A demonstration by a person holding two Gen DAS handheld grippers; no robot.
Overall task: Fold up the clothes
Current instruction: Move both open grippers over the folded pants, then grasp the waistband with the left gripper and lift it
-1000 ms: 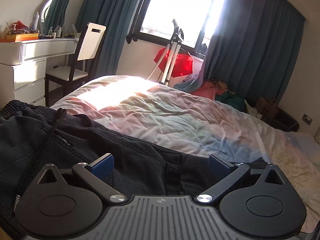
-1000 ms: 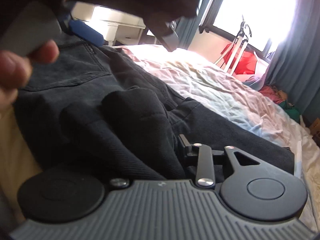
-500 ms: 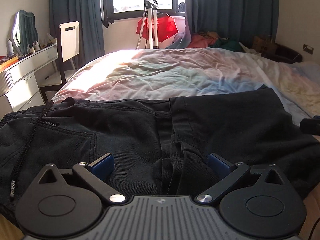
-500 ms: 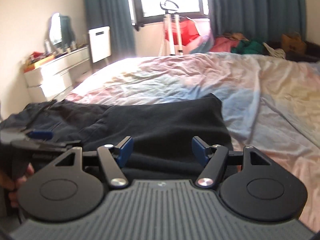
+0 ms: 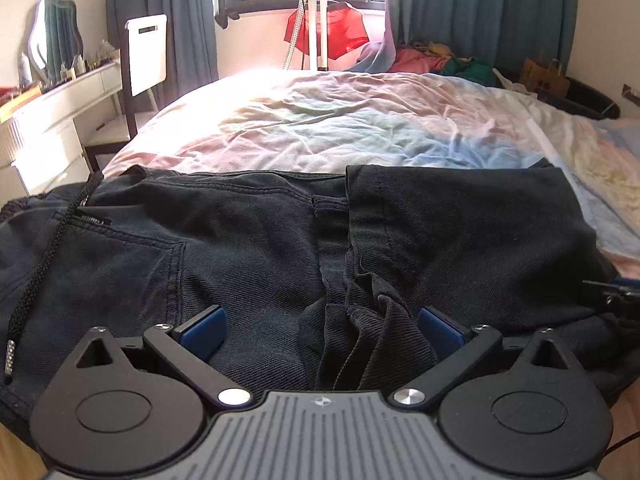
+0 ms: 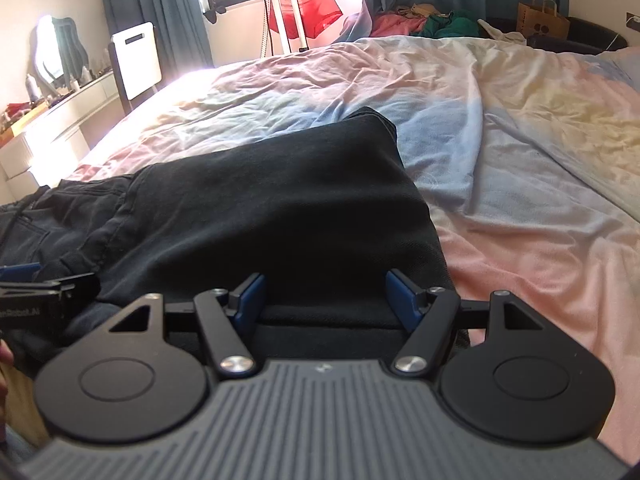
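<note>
Left gripper [image 5: 320, 330] is sitting with jaws apart over bunched black denim; right gripper [image 6: 325, 294] is gaping too, holding nothing. Black trousers [image 5: 248, 240] are lying folded across the near edge of the bed [image 5: 360, 128], drawstring [image 5: 44, 256] trailing left.

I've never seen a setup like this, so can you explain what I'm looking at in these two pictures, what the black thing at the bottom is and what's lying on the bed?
The black device at the bottom of each picture is a hand-held gripper with two blue-padded fingers; a person holds one in each hand. Each picture comes from a camera mounted on a gripper, looking forward along its fingers. One view shows the left gripper, the other the right gripper. Both stand open and hold nothing. A pair of black pants lies on the near edge of the bed, with one part folded over the rest and some bunched cloth between the left gripper's fingers. Behind are a window with curtains and a white dresser.
</note>
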